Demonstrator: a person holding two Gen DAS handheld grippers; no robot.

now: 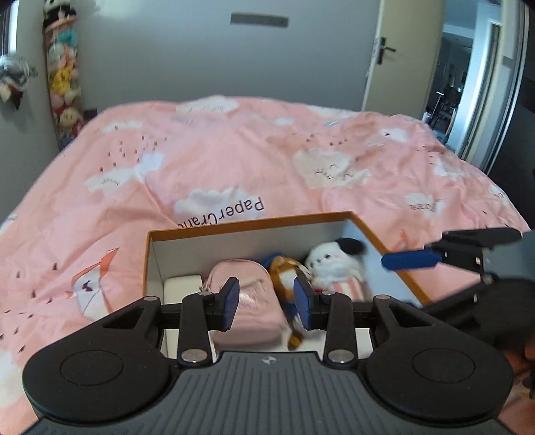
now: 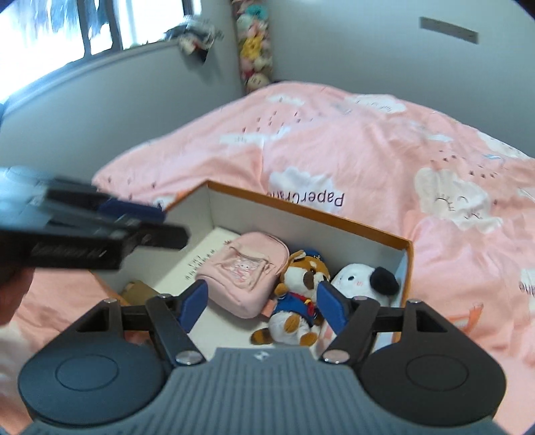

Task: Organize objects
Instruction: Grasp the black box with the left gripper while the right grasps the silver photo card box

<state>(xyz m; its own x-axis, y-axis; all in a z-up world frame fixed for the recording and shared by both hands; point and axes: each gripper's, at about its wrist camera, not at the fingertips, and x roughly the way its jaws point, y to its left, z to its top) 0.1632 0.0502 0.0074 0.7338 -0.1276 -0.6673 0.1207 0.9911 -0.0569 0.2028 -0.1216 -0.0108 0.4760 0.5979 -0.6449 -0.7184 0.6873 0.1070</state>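
An orange-rimmed box (image 1: 254, 222) (image 2: 334, 217) with white inner walls lies on the bed. Inside it are a small pink backpack (image 1: 257, 277) (image 2: 240, 267), a brown raccoon plush in blue clothes (image 1: 284, 267) (image 2: 301, 277) and a white plush with a black ear (image 1: 334, 261) (image 2: 361, 281). My left gripper (image 1: 266, 301) hovers over the box's near side, open, with nothing between its blue pads; it appears blurred in the right wrist view (image 2: 133, 214). My right gripper (image 2: 262, 304) is open above the raccoon plush, holding nothing; one pad (image 1: 408, 259) reaches over the box's right rim.
The bed is covered by a pink duvet (image 1: 234, 150) with cloud prints. A hanging column of plush toys (image 1: 63, 83) fills the far left corner. A door (image 1: 401, 50) stands open at the far right. A window (image 2: 67, 26) runs along the left wall.
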